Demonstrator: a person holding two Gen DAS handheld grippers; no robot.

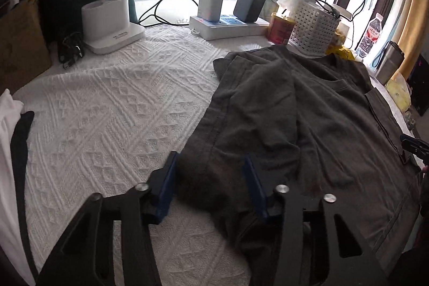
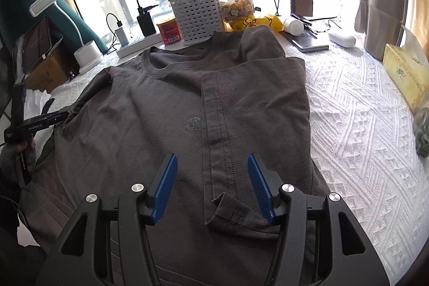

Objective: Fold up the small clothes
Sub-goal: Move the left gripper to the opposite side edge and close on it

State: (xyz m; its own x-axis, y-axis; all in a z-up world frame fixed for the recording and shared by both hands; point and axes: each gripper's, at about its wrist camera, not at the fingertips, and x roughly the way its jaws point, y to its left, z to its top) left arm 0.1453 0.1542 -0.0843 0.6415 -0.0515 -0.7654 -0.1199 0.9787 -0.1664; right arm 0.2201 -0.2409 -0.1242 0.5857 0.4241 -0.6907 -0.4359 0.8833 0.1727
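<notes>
White lettering on the side of the black left tool, seen from the right wrist view, looks like "Gendobot.AI", though it is small. A yellow tissue box bears green Chinese characters, too stylised to read. Labels on the red can and water bottle are illegible.

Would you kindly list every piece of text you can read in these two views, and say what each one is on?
"GenRobot.AI" (roughly; small): side of the left gripper.
Large green character, not legible to me: tissue box.
Red can: label and barcode too blurred.
Water bottle: label too small.
Lamp base: print too small.
Shirt: faint emblem, no readable words.
</notes>
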